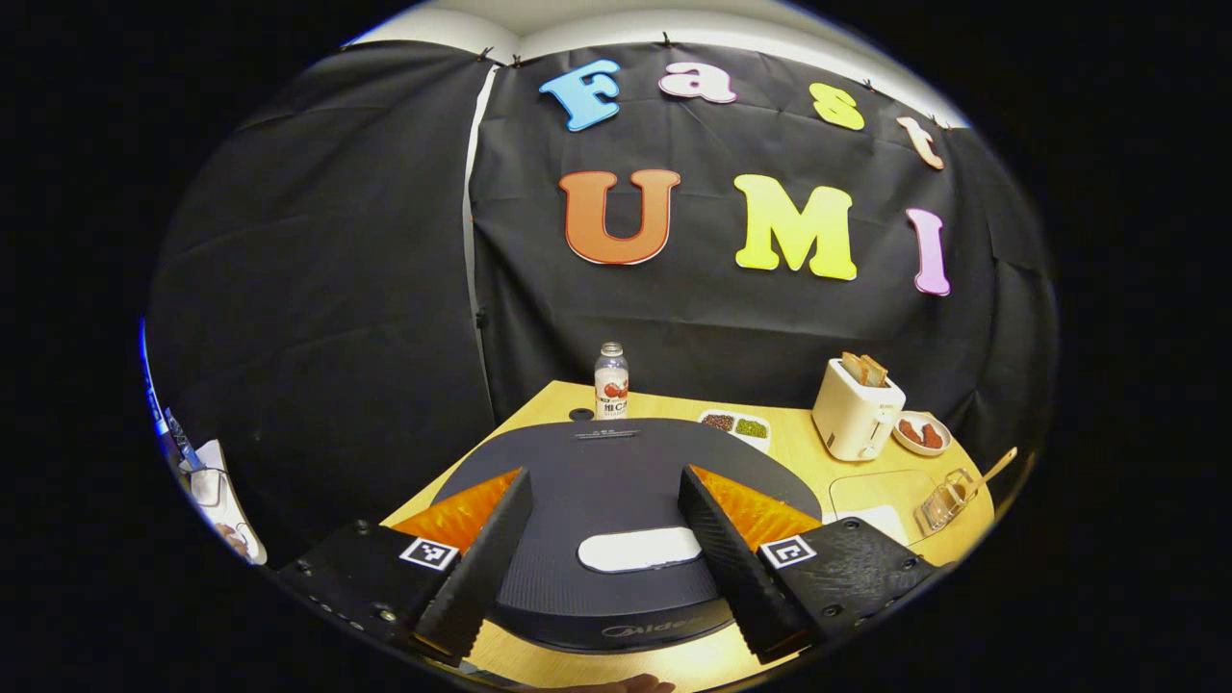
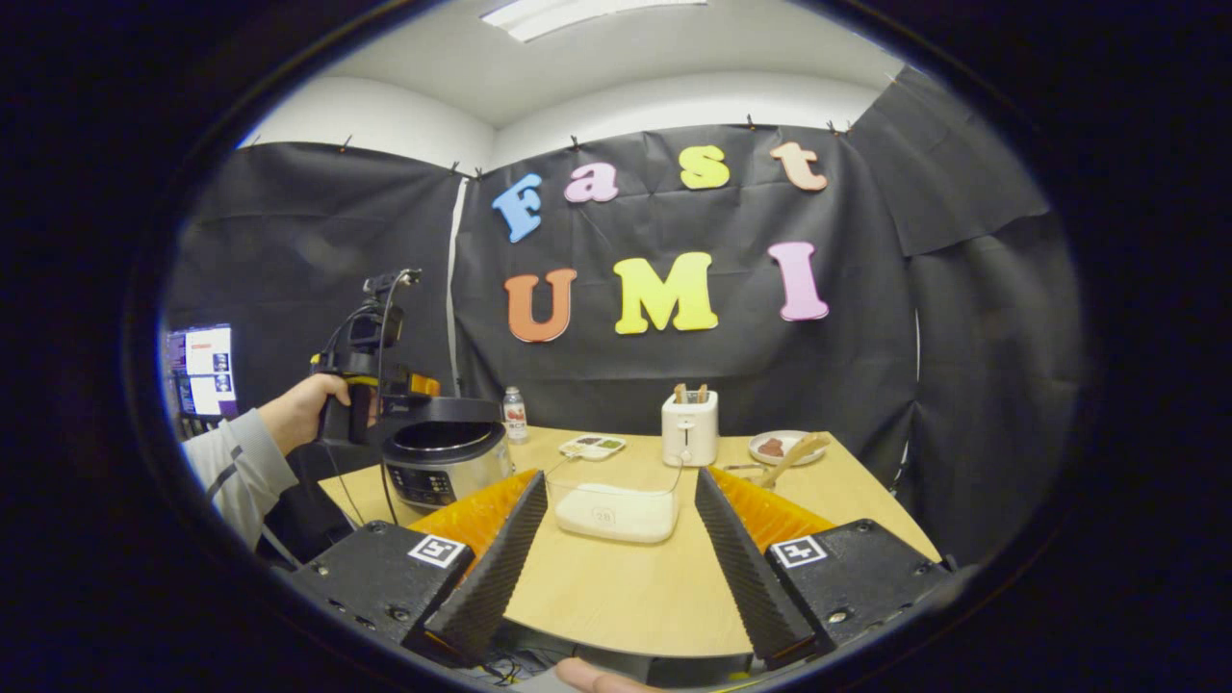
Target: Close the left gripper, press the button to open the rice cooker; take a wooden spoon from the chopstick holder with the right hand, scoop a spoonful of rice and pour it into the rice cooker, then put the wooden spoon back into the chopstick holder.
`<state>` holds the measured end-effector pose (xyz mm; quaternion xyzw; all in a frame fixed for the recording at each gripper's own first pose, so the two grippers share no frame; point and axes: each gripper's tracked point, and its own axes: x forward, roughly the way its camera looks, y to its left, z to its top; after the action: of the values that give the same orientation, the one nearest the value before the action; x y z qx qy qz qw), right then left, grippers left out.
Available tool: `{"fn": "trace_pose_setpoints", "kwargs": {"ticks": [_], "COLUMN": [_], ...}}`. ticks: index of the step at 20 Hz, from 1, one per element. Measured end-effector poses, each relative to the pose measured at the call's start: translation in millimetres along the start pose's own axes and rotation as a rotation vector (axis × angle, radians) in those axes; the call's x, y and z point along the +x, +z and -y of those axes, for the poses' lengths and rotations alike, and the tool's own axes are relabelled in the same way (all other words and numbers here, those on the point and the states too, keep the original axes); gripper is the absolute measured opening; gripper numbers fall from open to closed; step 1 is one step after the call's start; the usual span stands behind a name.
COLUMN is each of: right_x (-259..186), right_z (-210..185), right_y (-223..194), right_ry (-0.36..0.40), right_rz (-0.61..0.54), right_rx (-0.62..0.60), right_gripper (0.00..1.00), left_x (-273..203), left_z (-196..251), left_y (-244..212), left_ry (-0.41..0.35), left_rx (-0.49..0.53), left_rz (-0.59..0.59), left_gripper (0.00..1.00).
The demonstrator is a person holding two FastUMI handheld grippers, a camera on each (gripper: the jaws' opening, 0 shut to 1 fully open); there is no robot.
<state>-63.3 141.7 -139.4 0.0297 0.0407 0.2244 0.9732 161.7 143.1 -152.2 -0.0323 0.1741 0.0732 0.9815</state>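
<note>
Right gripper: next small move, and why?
Probably swing the right gripper forward and right toward the wooden spoon in the chopstick holder: the rice cooker lid already looks raised, and its fingers stand open, empty, well short of it.

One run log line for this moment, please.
left hand-held gripper: open, at cooker | right hand-held gripper: open | spoon: in holder

The left gripper view sits close above the dark, round-lidded rice cooker [image 1: 616,500], facing the back wall across the light wooden bench [image 1: 799,452]. The right gripper view looks from the bench's [image 2: 626,577] near edge, farther back. Both share the cream toaster [image 1: 855,409] [image 2: 690,428].
</note>
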Motion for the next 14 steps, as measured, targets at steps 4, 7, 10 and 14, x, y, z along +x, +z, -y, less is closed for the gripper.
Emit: {"fn": "trace_pose_setpoints", "kwargs": {"ticks": [4,7,10,14], "right_x": [-11.0,-15.9,-23.3,-33.4], "right_z": [-5.3,-8.1,-13.5,-23.0], "right_y": [5.0,7.1,9.4,12.9], "right_ry": [-0.005,-0.01,-0.008,0.003], "right_rz": [0.013,0.017,0.021,0.033], "right_rx": [-0.019,-0.024,-0.03,-0.048], "right_gripper": [0.99,1.0,1.0,1.0], "left_x": [-0.8,-9.2,-19.0,-30.0], "left_z": [0.5,-0.5,3.9,7.9], "left_y": [-37.1,-36.4,-42.8,-45.2], "left_ry": [0.01,0.034,0.034,0.042], "left_rx": [-0.005,-0.014,-0.003,-0.005], "left_rz": [-0.069,-0.042,-0.036,-0.029], "left_gripper": [0.99,0.99,0.99,0.99]}}
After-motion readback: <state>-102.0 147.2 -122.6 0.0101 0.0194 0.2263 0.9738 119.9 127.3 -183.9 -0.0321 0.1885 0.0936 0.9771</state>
